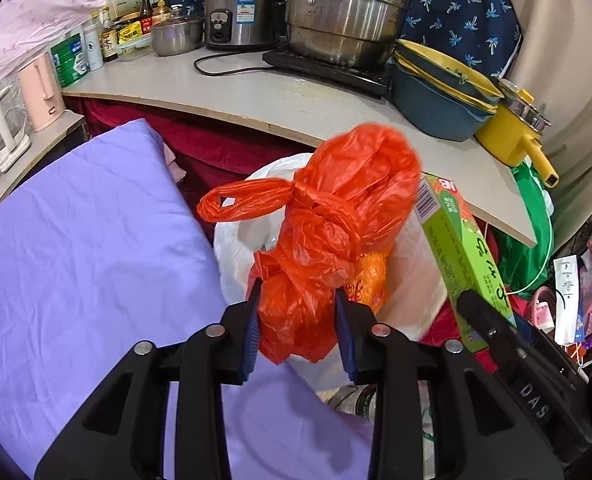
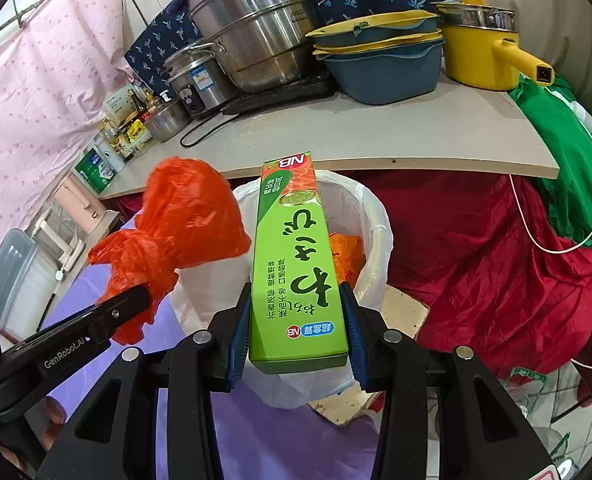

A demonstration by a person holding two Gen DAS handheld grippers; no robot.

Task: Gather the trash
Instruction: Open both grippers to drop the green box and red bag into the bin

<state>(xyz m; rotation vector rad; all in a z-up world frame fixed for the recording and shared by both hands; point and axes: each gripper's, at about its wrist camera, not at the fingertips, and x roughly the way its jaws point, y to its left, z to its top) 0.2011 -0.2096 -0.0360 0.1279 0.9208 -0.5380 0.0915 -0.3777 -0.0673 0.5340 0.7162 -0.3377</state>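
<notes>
Plastic, orange and knotted: the orange bag [image 1: 336, 216] is clenched in the left gripper [image 1: 298, 320] above the white-lined bin [image 1: 231, 248]; purple cloth [image 1: 75, 240] at 9 o'clock.

From the right wrist, the right gripper [image 2: 296, 320] grasps the green box [image 2: 296, 264] over the bin [image 2: 376, 216]; steel pot [image 2: 251, 32] at 12 o'clock.

The knotted bag [image 1: 336, 216] hangs above the bin [image 2: 370, 216], left of the box [image 2: 300, 268], which also stands over the bin's mouth. The bin sits in front of the counter [image 2: 376, 140]; pots [image 2: 255, 32] and stacked basins [image 2: 380, 64] stand on the counter behind.
</notes>
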